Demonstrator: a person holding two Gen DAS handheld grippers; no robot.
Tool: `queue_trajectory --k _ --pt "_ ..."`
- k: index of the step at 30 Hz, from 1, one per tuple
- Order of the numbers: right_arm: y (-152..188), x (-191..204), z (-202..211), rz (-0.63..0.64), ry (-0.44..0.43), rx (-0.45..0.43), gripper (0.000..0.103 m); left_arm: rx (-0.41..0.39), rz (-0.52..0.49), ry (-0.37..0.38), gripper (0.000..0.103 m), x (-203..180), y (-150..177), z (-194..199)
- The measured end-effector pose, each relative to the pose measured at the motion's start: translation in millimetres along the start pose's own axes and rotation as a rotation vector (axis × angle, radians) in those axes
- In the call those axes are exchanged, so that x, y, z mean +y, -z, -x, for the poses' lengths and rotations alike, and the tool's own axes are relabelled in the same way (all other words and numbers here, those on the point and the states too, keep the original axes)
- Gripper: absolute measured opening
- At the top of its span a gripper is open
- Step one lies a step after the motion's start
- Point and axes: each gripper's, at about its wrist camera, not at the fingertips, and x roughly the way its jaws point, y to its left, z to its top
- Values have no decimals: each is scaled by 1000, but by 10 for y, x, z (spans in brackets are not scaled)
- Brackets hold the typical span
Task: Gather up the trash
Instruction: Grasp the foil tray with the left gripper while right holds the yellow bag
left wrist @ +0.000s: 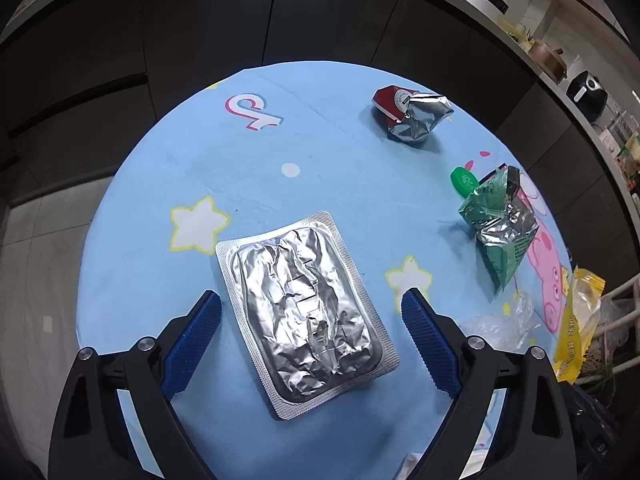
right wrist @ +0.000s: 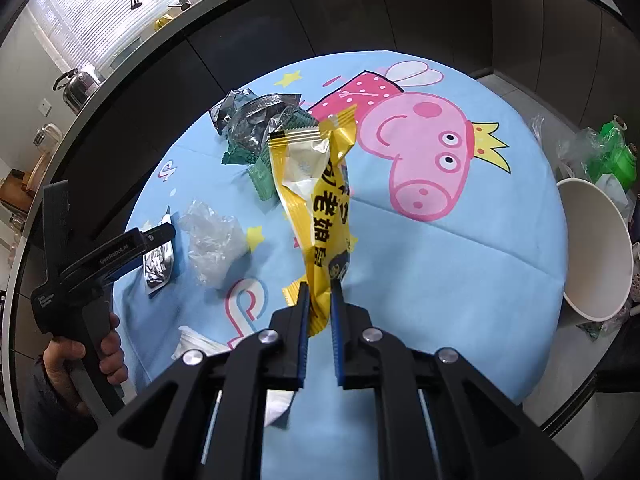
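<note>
Beside the green wrapper point(right wrist: 256, 136), right hand-held gripper point(right wrist: 320, 292) pinches yellow wrapper point(right wrist: 316, 200) — left point(left wrist: 311, 304) gapes, perhaps above foil pack point(left wrist: 306, 312).

On the desk point(left wrist: 160, 240) the blister pack point(left wrist: 306, 312) lies between the left tool's point(left wrist: 312, 308) fingers; the torn pouch point(left wrist: 416, 114) lies behind it, the crumpled wrapper point(left wrist: 500, 224) to its right.

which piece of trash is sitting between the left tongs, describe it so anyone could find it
On the round table with the light blue cartoon cloth, look at the near side just beyond the white star. There, between the open left tongs, lies a flat rectangular silver foil blister pack. Unlike the crumpled red-and-silver wrapper and the green foil wrapper farther off, it lies flat, with a neat ridged border.
</note>
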Motion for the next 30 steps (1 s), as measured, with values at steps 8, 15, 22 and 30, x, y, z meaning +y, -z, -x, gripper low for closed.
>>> queue_trajectory --k 8,15,22,30 --pt "7 -7 12 -6 -13 -4 11 -9 -67 -104 63 -43 42 6" --pt "-1 2 65 6 -35 -17 11 -20 -17 21 61 32 99 234" --pt "-16 41 162 12 -61 -37 11 -78 -58 105 61 -175 96 665" --pt "-46 47 345 15 -81 -74 11 -137 -157 189 61 -642 60 1003"
